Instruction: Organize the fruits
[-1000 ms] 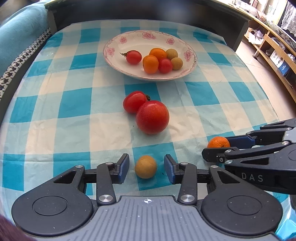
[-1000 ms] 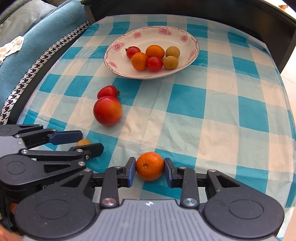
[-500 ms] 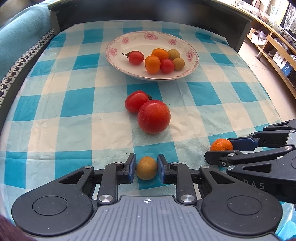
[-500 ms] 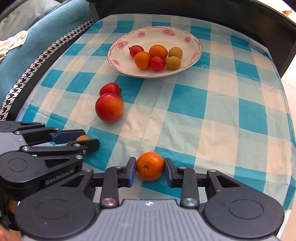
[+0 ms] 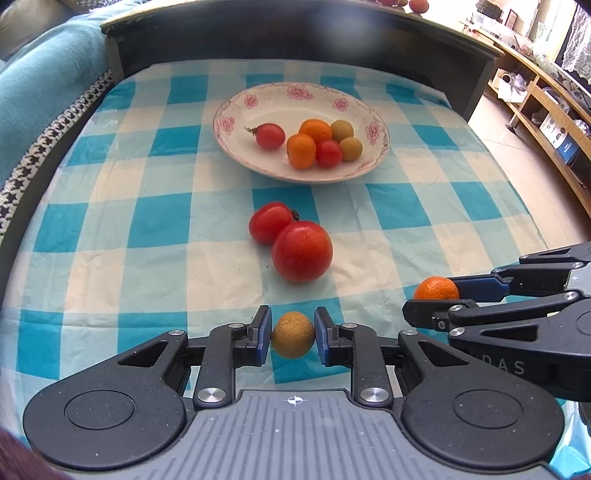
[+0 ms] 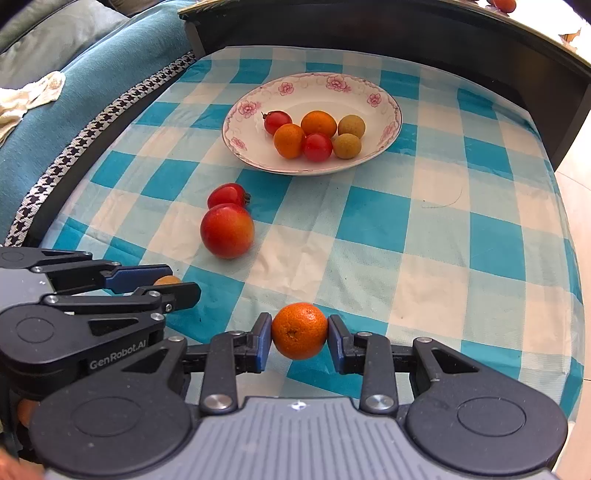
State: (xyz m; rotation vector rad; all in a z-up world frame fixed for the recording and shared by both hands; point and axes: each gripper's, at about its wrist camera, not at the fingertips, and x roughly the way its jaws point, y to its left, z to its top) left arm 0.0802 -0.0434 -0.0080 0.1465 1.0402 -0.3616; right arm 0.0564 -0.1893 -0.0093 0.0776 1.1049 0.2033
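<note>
My left gripper [image 5: 293, 336] is shut on a small tan-yellow round fruit [image 5: 293, 334], held just above the checked cloth. My right gripper [image 6: 299, 334] is shut on a small orange mandarin [image 6: 299, 330]; it also shows at the right of the left wrist view [image 5: 436, 288]. A large red fruit [image 5: 302, 251] and a red tomato [image 5: 269, 221] lie touching on the cloth in front of both grippers. Beyond them a white flowered plate [image 5: 236, 122] holds two tomatoes, two oranges and two tan fruits.
The table wears a blue-and-white checked cloth [image 5: 159, 221]. A dark raised ledge [image 5: 295, 33] runs along its far edge. A teal sofa [image 6: 74, 74] with a houndstooth trim lies on the left. Wooden shelves [image 5: 546, 96] stand on the floor at right.
My left gripper closed from open onto the tan fruit. Both grippers then lifted and pulled back a little with their fruits. The fruits on the cloth and plate stayed put.
</note>
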